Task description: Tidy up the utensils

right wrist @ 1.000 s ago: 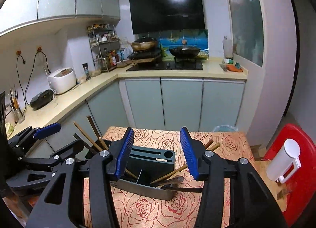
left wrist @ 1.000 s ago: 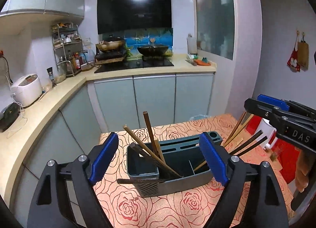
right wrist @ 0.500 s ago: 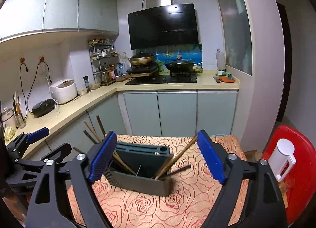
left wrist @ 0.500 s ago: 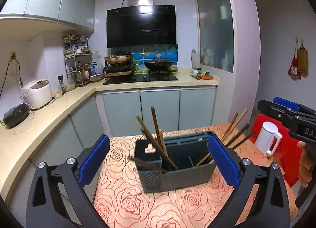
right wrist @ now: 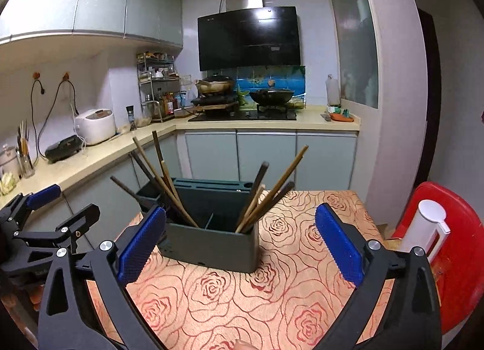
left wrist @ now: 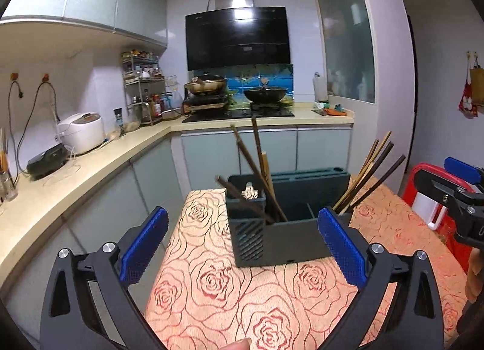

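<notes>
Chopsticks (right wrist: 169, 186) stand in 2 leaning bunches inside the holder (right wrist: 211, 247); left gripper (left wrist: 242, 247) gapes empty, right gripper (right wrist: 239, 247) is opening, empty.

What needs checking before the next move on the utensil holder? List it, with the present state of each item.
1. Left hand-held gripper empty, pads apart: ok.
2. Right hand-held gripper empty: ok, its jaws are opening, nothing between the pads.
3. Utensil holder upright on the table: ok.
4. Chopsticks inside the holder: ok, two leaning bunches, one at each end.
5. Chopsticks sorted by kind: cannot tell.
6. White dispenser on the red stool, apart from the holder: ok.
</notes>
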The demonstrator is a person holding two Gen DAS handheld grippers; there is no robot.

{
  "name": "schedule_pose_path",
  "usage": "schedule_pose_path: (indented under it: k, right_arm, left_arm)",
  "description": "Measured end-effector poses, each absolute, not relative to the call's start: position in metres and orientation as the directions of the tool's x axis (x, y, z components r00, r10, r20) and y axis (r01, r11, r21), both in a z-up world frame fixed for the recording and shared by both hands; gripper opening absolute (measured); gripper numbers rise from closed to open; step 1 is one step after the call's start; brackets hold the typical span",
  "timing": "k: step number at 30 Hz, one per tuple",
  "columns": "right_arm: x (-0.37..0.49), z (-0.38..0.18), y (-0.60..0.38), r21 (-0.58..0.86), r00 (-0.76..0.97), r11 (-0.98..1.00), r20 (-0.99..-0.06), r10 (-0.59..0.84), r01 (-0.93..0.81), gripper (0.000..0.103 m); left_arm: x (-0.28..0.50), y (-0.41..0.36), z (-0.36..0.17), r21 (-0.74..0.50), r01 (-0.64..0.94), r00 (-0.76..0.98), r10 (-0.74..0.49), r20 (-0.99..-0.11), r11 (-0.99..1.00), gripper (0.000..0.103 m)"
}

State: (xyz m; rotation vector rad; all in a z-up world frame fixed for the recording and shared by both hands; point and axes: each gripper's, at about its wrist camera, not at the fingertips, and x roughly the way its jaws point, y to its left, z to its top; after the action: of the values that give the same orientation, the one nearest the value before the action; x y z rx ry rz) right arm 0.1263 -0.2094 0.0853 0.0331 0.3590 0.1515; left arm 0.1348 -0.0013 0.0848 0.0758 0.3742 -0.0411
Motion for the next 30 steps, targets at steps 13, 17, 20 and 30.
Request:
schedule_pose_path:
  k: [13, 17, 20, 30]
  right_arm:
    - [0.104, 0.059, -0.203, 0.012, 0.931, 0.993, -0.344, 0.118, -0.121, 0.096]
    - [0.102, 0.053, -0.204, 0.022, 0.932, 0.994, -0.346, 0.112, -0.112, 0.096]
    - [0.101, 0.048, -0.205, 0.028, 0.931, 0.994, -0.349, 0.11, -0.107, 0.096]
    - [0.092, 0.039, -0.199, 0.017, 0.931, 0.993, -0.346, 0.117, -0.119, 0.096]
  left_arm:
    - [0.111, 0.002, 0.06, 0.062, 0.0, 0.937, 0.022, -0.348, 0.998, 0.096]
    - [0.105, 0.003, 0.058, 0.059, -0.009, 0.945, 0.028, -0.325, 0.998, 0.096]
    - [0.103, 0.002, 0.055, 0.063, -0.014, 0.95, 0.033, -0.312, 0.998, 0.096]
    - [0.1, 0.004, 0.05, 0.072, -0.015, 0.951, 0.036, -0.307, 0.997, 0.096]
